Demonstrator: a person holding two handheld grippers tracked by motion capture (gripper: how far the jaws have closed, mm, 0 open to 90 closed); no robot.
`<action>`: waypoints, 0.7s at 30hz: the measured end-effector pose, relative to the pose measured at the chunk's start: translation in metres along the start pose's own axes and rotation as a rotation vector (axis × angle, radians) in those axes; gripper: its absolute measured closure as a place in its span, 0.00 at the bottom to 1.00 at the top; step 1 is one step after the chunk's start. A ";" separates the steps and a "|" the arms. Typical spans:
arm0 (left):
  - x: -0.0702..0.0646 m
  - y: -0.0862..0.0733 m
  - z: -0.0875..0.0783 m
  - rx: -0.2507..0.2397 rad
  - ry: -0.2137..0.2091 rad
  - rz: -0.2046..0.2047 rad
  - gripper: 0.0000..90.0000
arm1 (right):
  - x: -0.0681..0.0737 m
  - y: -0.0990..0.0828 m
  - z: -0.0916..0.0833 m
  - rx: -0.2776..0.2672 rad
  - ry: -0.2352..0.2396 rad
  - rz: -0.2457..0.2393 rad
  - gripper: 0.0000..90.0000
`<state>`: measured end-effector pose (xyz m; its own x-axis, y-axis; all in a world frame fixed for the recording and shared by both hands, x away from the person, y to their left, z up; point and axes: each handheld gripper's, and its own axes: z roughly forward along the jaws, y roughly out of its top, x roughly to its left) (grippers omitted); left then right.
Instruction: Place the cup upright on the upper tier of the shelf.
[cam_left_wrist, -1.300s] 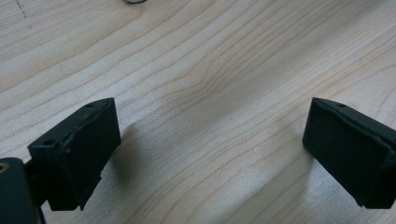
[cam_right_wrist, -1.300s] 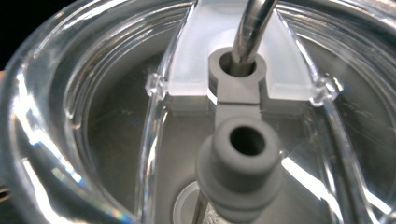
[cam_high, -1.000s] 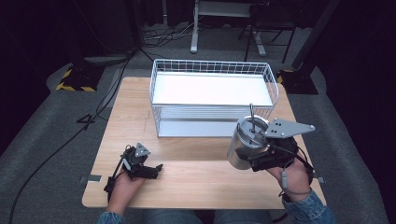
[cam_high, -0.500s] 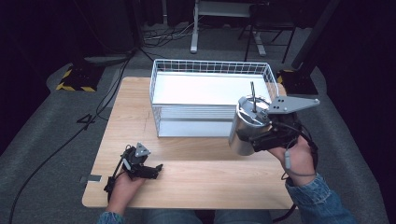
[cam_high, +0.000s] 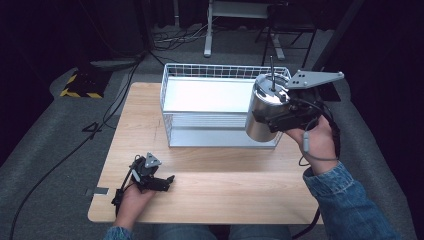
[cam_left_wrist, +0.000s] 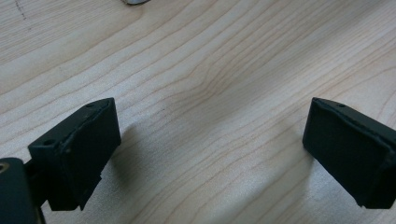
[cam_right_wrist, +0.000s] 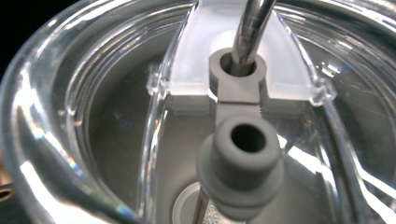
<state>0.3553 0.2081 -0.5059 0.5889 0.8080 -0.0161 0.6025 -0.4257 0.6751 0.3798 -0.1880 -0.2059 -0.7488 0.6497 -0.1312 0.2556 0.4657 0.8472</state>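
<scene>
A stainless steel tumbler (cam_high: 257, 127) with a clear lid and a metal straw (cam_high: 272, 70) hangs in the air, tilted a little, over the front right corner of the white wire basket (cam_high: 210, 70). My right gripper (cam_high: 276, 118) is shut on the tumbler's side near the top. In the right gripper view I look straight down on the clear lid (cam_right_wrist: 140, 93), the straw (cam_right_wrist: 250, 28) and a grey stopper (cam_right_wrist: 243, 158). My left gripper (cam_high: 162, 182) rests on the wooden table (cam_high: 225, 185) at the front left, its jaws wide apart with bare wood between them (cam_left_wrist: 210, 149).
The basket stands at the back middle of the table, with a white floor and nothing in it. Cables and a yellow-and-black striped block (cam_high: 80, 85) lie on the grey floor to the left. A metal stand (cam_high: 240, 15) is behind the table.
My right gripper has lifted the tumbler from low over the table's right side, up and away toward the basket's right front corner. The left gripper has stayed still.
</scene>
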 end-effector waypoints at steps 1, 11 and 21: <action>0.000 0.000 0.000 0.001 0.002 0.003 0.05 | -0.002 0.002 0.002 0.004 -0.010 0.001 0.04; 0.000 0.000 0.000 0.001 -0.001 -0.002 0.05 | -0.029 0.021 0.025 0.010 -0.024 0.056 0.04; 0.000 0.001 0.001 -0.001 -0.001 -0.002 0.05 | -0.061 0.040 0.052 0.000 -0.060 0.126 0.04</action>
<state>0.3561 0.2078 -0.5060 0.5877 0.8089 -0.0182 0.6033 -0.4231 0.6760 0.4676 -0.1777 -0.1911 -0.6729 0.7378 -0.0542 0.3455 0.3782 0.8588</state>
